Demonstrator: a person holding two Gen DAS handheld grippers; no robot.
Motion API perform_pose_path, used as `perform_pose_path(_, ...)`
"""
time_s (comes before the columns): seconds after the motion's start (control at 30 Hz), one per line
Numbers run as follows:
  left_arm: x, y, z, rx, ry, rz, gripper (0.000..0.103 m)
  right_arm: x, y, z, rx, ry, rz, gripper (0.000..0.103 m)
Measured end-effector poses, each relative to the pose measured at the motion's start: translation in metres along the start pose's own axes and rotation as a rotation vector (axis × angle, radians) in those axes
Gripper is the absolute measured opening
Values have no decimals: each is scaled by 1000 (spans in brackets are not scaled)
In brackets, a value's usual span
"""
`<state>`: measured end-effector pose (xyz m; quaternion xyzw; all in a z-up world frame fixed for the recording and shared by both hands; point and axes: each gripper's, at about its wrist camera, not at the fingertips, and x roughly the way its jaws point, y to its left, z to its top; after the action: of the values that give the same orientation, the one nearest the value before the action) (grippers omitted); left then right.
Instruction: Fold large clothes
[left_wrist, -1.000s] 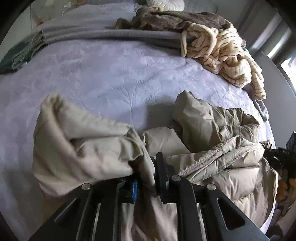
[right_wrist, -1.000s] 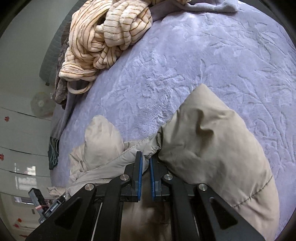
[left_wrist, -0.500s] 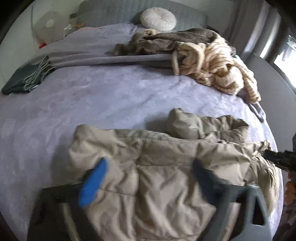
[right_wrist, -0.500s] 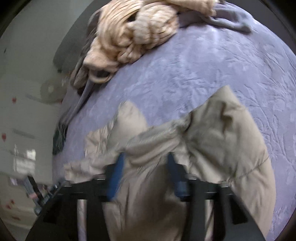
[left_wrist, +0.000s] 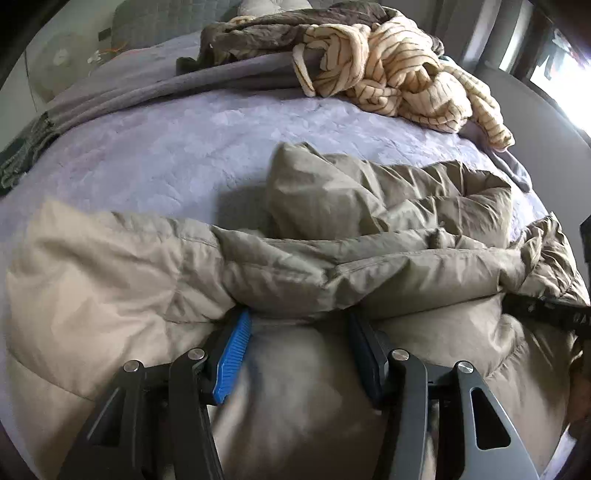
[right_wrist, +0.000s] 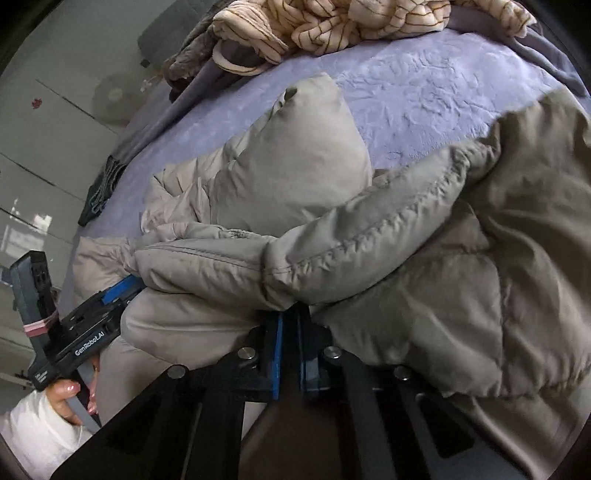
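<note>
Your beige puffer jacket (left_wrist: 369, 266) lies crumpled on the lavender bedspread (left_wrist: 177, 147), at the near edge of the bed, and it fills most of both views. One padded part stands up like a peak on the far side of the jacket, toward the middle of the bedspread. A thick rolled seam of the jacket runs across in front of both grippers.

Your left gripper (left_wrist: 299, 354) has its jaws wide apart. The blue pad (left_wrist: 234, 360) of one finger and the dark finger on the other side press against the jacket just under the rolled seam, with a bulge of fabric between them, but they do not pinch it. In the right wrist view you see this same gripper from the side, at the left end of the jacket, with your left hand (right_wrist: 70, 398) around its handle and a white sleeve below it.

Your right gripper (right_wrist: 289, 354) has its jaws almost together, with only a narrow slit between the blue pads. The jacket's seam hangs directly over the fingertips and hides them, so I cannot tell if fabric is pinched there or not.

On the far side of the bedspread from the jacket lies a cream striped fleece garment (left_wrist: 399, 77), bunched in a heap. Just beside it is a brown blanket (left_wrist: 266, 33), and a grey folded blanket (left_wrist: 155, 92) stretches along the far edge.
</note>
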<state>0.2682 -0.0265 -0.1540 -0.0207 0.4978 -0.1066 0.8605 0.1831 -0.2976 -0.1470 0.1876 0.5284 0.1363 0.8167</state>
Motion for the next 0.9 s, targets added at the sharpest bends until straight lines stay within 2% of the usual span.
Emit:
perform_pose_path(0.07,-7,15,4,-15,-28,41,56,-11,-6,7,-9,-11,-20,4)
perform_pose_path(0.17,-9,53,13,-71,-60,119,56,-37,-25,19,-5,-74,-109,4)
perform_pose_path(0.23,-3,77,18,-112,-59,186,56,-57,-54,21,44,-129,-214,4)
perform_pose_path(0.27,2,90,19,-143,-58,206,56,-61,-67,22,79,-140,-238,4)
perform_pose_path(0.4,25,118,18,-246,-26,199,57,-54,-112,20,217,-144,-225,4)
perform_pose_path(0.6,43,118,16,-265,-21,214,57,-30,-121,26,227,-162,-251,3)
perform_pose_path(0.73,31,115,16,-260,-10,226,58,-28,-112,30,209,-159,-293,4)
perform_pose_path(0.9,-4,117,13,-252,-6,232,58,-52,-102,24,211,-148,-317,14)
